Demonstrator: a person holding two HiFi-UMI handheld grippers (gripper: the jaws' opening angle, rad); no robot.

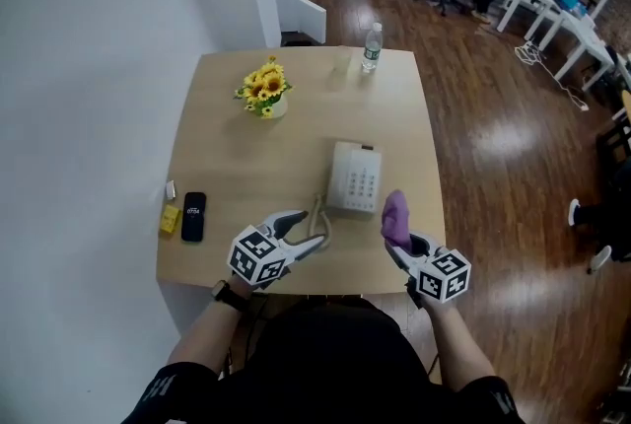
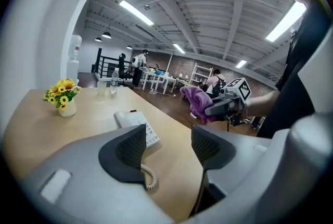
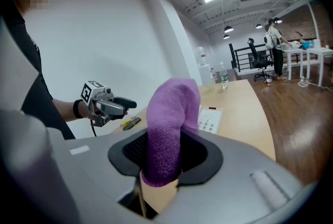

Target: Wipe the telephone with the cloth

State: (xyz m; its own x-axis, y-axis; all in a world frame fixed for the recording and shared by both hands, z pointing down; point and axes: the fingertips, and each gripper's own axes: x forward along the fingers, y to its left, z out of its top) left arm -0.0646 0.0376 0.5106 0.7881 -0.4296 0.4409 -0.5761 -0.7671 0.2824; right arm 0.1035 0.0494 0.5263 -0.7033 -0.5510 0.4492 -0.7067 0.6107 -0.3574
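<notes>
At the left edge of the head view, a small yellow thing [image 1: 170,217] and a black phone [image 1: 193,216] lie side by side on the tabletop [image 1: 246,156]. Up from them, a little pot of sunflowers [image 1: 264,91] stands.

Lower down, near the middle, the left claw [image 1: 314,228] is wide open. Nothing is between its jaws. A curly cord [image 2: 151,178] lies on the wood just under it.

Just right of the middle sits the telephone [image 1: 355,178]. It is a pale, flat box with rows of small buttons and a red dot at its top edge. It looks hard and smooth, and likely light, so I think it may slide when rubbed. The open claw could press on its side edge to keep it in place.

Just right of the telephone is the cloth [image 1: 396,218]. It is purple, fuzzy and soft. The right claw [image 1: 397,247] is closed on its lower end, and the top flops over like a floppy sock. It will bend easily, so a low grip like this one looks best.

Near the far edge of the tabletop stands a water bottle [image 1: 371,47].
</notes>
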